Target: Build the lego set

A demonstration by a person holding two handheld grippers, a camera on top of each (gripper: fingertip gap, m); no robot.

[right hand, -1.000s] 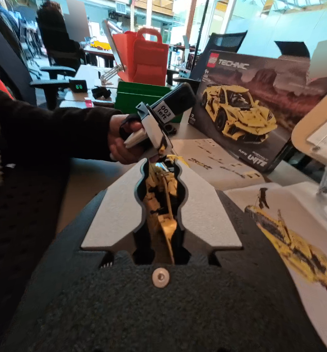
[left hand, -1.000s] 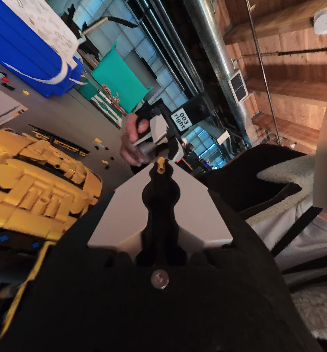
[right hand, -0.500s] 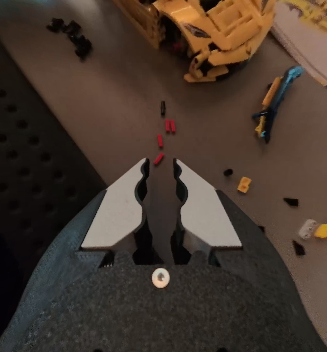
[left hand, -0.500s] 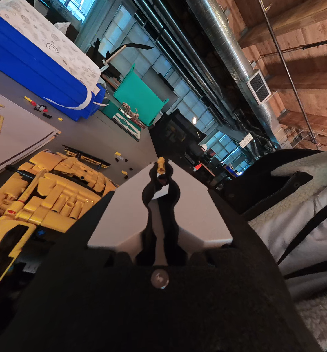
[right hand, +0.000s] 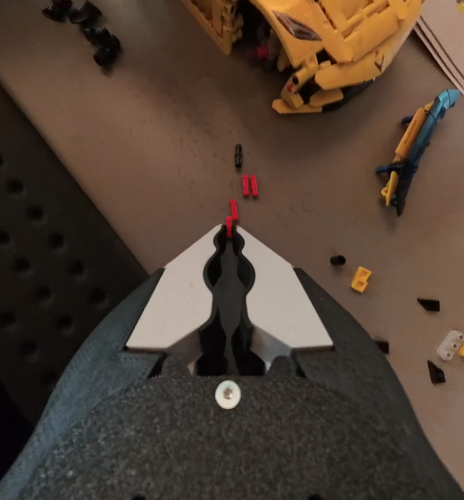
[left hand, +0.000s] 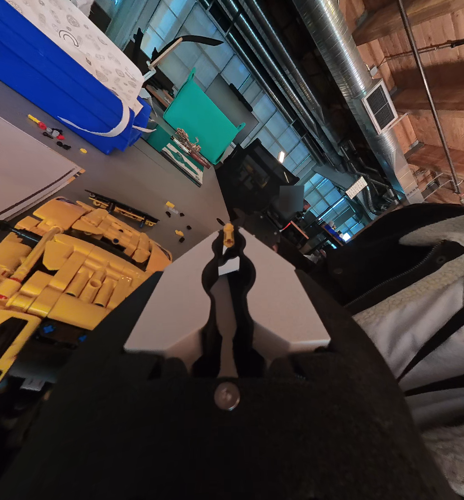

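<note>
— What's lying around on the grey table (right hand: 171,130)?

— Lots of little bits. A bumpy yellow car (left hand: 71,273) made of bricks sits on the table, and you can see its nose in the other view too (right hand: 331,46). Near it lies a long blue and yellow piece (right hand: 412,151). There's a small black pin (right hand: 238,155), two red pins side by side (right hand: 249,185), and one more red pin (right hand: 234,209) just past the right gripper's tip. A little yellow block (right hand: 361,279) and a clear bit with holes (right hand: 451,347) lie off to the side.

— And the grippers?

— The right gripper (right hand: 228,230) is pinched tight on a thin red pin (right hand: 228,226), right down at the table. The left gripper (left hand: 228,235) is up in the air, squeezing a tiny yellow peg (left hand: 228,232) at its tip. Both have smooth grey fingers with wavy black pads.

— Anything in the way?

— A big blue box (left hand: 44,75) with a white patterned sheet on it stands behind the car, and a paper booklet (left hand: 17,173) lies flat beside it. A black mat with round holes (right hand: 28,216) runs along the table edge.
</note>
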